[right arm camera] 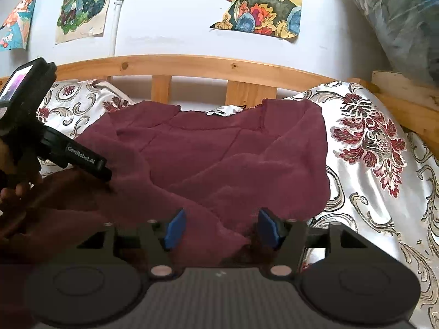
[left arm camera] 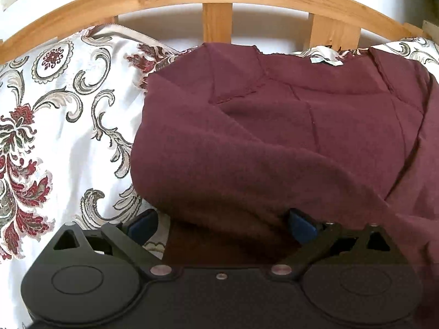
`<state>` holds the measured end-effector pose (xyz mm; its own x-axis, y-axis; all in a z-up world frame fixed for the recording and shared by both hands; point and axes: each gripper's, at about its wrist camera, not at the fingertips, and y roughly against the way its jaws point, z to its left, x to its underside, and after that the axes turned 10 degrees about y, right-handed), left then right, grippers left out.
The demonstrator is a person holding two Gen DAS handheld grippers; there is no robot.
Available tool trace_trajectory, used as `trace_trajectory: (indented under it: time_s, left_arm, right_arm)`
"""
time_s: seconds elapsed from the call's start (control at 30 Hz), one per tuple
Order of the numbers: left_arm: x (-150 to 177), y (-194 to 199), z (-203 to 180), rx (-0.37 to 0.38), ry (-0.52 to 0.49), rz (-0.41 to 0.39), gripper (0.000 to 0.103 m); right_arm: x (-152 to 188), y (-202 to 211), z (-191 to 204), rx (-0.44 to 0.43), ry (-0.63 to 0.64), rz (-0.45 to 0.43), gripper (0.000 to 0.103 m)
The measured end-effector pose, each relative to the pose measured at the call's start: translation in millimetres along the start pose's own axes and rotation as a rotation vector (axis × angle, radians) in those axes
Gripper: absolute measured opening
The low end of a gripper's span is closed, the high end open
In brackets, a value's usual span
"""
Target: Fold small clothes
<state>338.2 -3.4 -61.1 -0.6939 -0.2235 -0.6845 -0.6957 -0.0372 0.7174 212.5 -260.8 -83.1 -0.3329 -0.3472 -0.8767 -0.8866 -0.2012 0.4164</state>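
Lying spread across the bed is a maroon top (right arm camera: 219, 153), its neckline toward the wooden headboard (right arm camera: 192, 65) with a white label (right arm camera: 223, 109) showing at the collar; the near hem is rumpled and folded up toward both cameras. Under it is a white satin bedspread (right arm camera: 384, 192) with a red and grey floral scroll pattern.

The right claw (right arm camera: 219, 229) stands wide, its blue pads (right arm camera: 175, 229) apart, with a ridge of the maroon fabric lying loose between them and neither pad pressing on it. The left claw (left arm camera: 222, 226) is also spread wide, its blue pads (left arm camera: 301, 226) at either side of a drooping fold of the top; nothing is pinched there. In the right wrist view a hand (right arm camera: 13, 192) holds that left device low over the garment's left edge. Painted posters (right arm camera: 260, 2) hang on the white wall above the headboard
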Motion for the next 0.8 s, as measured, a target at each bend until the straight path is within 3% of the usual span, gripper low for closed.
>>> trace_trajectory:
  time_s: [0.2,0.4,0.8]
  left_arm:
    - [6,27,12,0.034,0.028,-0.025,0.101]
    - [24,66,23,0.065,-0.003,-0.049,0.102]
    - [100,154,55,0.143,-0.277,-0.016,0.102]
  right_arm:
    - [-3,11,-4,-0.002,-0.005,-0.018,0.091]
    - [-2,36,-6,-0.035,0.006,-0.017,0.103]
    - [-15,100,21,-0.148,0.199,0.006,0.103]
